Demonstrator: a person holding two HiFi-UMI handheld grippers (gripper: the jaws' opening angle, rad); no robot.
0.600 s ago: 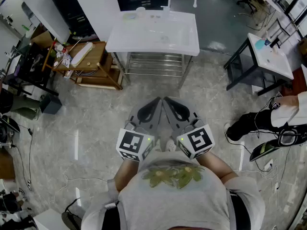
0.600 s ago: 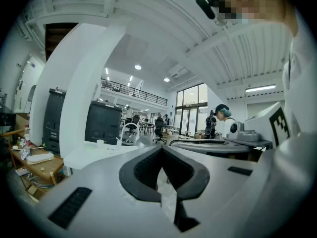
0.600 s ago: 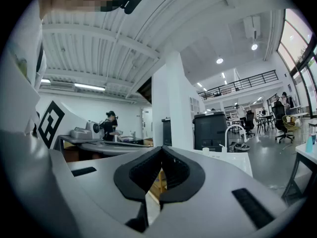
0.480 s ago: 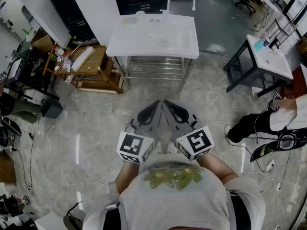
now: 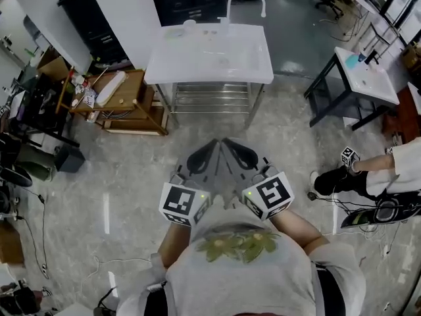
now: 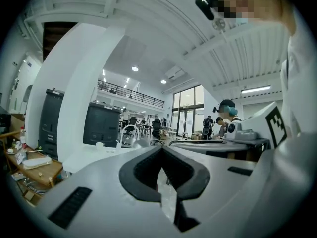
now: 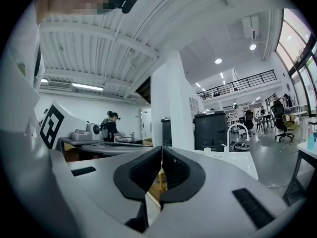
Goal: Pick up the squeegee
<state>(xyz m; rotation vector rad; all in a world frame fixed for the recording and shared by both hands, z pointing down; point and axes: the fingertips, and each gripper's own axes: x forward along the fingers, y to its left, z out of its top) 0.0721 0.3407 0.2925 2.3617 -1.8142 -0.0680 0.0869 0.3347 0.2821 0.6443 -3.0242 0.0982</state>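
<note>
1. Head view
   - The left hand-held gripper (image 5: 212, 146) and the right hand-held gripper (image 5: 230, 145) are held level in front of the operator's chest; their tips converge and appear to touch, though contact cannot be confirmed.
   - The operator's forearms are largely hidden behind the marker cubes and the grey shirt (image 5: 240, 268).
   - The white sink desk (image 5: 197, 61) stands well ahead of the tips; the small items (image 5: 189, 25) on its rear edge are too small to identify.
   - A wooden desk (image 5: 135, 87) to the left carries a long pale object (image 5: 110, 79) of undetermined kind.
   - The squeegee cannot be made out on either desk or on the floor (image 5: 131, 170).
   - A second person (image 5: 388, 166) is cut off by the right frame edge.

2. Left gripper view
   - The left hand-held gripper (image 6: 162, 152) has its jaws together, tips touching, with nothing between them.
   - The gripper body blocks the lower frame; only a strip of the white sink desk (image 6: 91, 155) shows above it.
   - The right marker cube (image 6: 275, 125) is partly cut off.
   - The squeegee is not identifiable.

3. Right gripper view
   - The right hand-held gripper (image 7: 161, 152) has its jaws together and holds nothing.
   - The faucet (image 7: 237, 130) rises beyond the jaws; the surface below it is mostly hidden by the gripper body.
   - The squeegee is not identifiable.
</note>
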